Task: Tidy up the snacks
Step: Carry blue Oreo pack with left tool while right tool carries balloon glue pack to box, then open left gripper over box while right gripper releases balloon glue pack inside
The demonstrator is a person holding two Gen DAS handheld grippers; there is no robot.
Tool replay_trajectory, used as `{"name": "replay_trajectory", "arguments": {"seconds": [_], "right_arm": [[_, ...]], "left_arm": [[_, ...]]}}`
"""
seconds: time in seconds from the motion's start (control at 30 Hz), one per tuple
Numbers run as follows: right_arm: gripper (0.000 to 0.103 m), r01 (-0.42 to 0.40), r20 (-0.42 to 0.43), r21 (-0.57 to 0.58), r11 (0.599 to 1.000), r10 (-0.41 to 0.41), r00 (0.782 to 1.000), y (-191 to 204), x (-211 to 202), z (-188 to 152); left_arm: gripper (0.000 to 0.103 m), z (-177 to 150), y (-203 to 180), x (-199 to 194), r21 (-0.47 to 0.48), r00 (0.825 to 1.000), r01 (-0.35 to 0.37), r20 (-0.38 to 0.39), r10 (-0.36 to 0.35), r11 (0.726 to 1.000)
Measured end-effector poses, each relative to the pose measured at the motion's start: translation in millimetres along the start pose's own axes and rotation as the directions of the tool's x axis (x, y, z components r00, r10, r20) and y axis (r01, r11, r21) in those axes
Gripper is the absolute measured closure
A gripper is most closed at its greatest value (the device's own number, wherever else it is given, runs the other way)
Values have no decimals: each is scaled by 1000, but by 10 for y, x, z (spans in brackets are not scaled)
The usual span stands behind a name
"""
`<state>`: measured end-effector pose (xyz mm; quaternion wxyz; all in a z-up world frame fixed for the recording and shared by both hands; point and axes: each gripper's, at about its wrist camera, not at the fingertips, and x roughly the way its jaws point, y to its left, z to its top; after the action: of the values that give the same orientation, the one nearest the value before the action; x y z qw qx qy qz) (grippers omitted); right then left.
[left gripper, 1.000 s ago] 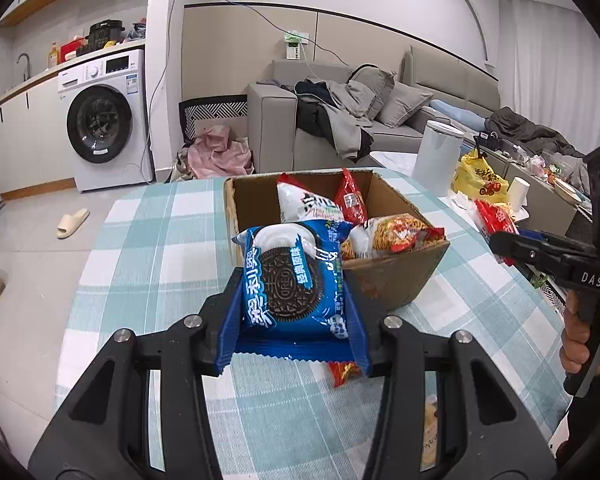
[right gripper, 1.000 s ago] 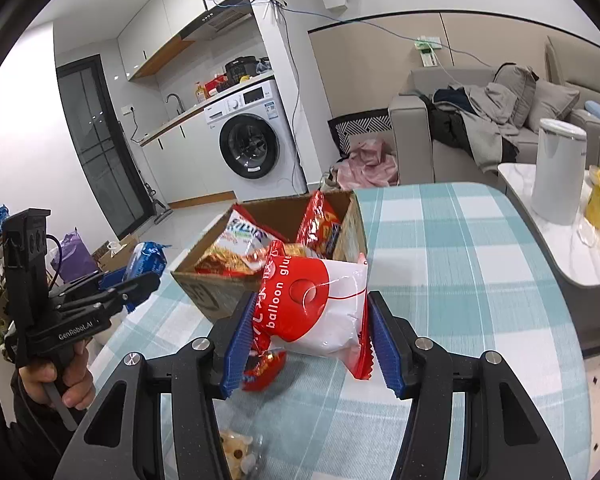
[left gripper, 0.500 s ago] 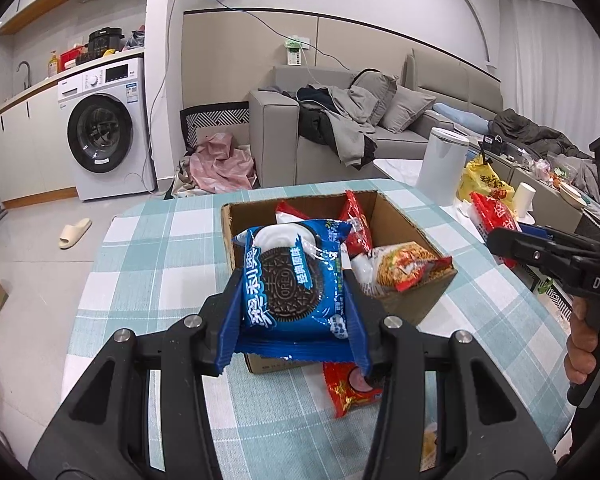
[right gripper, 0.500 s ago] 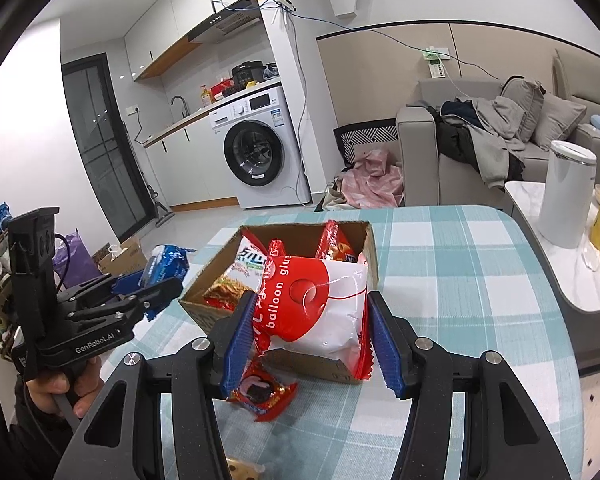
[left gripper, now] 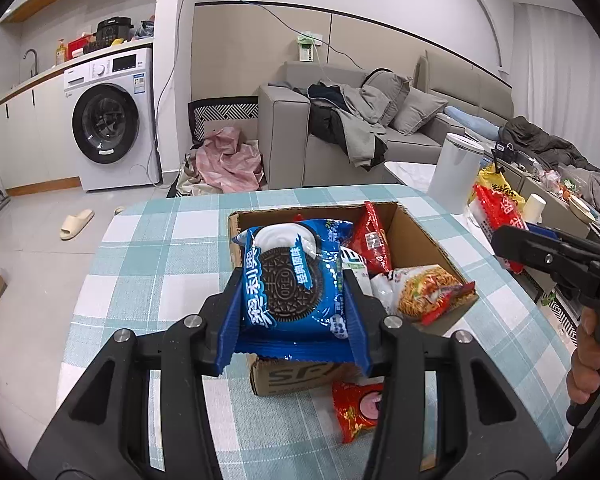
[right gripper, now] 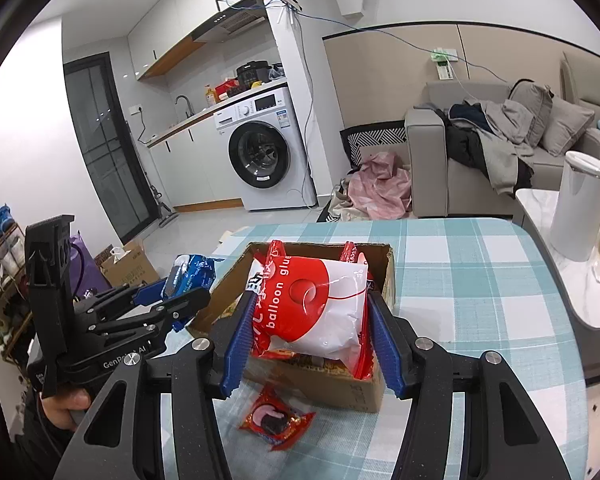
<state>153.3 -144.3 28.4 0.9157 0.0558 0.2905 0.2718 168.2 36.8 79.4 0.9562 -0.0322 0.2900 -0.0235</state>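
My left gripper (left gripper: pixel 292 300) is shut on a blue Oreo packet (left gripper: pixel 290 280) and holds it above the near left corner of a cardboard box (left gripper: pixel 420 232) on the checked table (left gripper: pixel 160 264). My right gripper (right gripper: pixel 308 312) is shut on a red and white balloon glue bag (right gripper: pixel 312 300) above the same box (right gripper: pixel 316 388). The box holds a noodle packet (left gripper: pixel 428 288) and red snack bags (left gripper: pixel 370 240). A small red packet (left gripper: pixel 356 404) lies on the table in front of the box; it also shows in the right wrist view (right gripper: pixel 276 420).
A white bin (left gripper: pixel 456 172) and a side table with a yellow bag (left gripper: pixel 500 188) and a cup (left gripper: pixel 534 208) stand right of the table. A sofa (left gripper: pixel 340 128) and a washing machine (left gripper: pixel 108 120) lie beyond. The right gripper shows at the right edge in the left wrist view (left gripper: pixel 540 252).
Both grippers rose and pulled back with their packets, so the box sits lower and farther. The small red packet in front of the box has come into full view.
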Motion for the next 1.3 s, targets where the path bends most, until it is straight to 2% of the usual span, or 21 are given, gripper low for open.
{"name": "replay_trajectory", "arguments": {"seconds": [0.63,1.07,1.3], "right_arm": [[47,1,-38,28,1000,1,999,-45,466,127],[47,7,-104,61,998,0,995,-133,821,72],[47,-2,-112,94,996,13,994,-172,899,89]], "left_arm": [[60,97,3,361,20,1000,-10,-24,11,1000],[60,60,-53,635,22,999,-4,-50,5,1000],[60,11,-102,686,28,998,2,-61,0,1000]]}}
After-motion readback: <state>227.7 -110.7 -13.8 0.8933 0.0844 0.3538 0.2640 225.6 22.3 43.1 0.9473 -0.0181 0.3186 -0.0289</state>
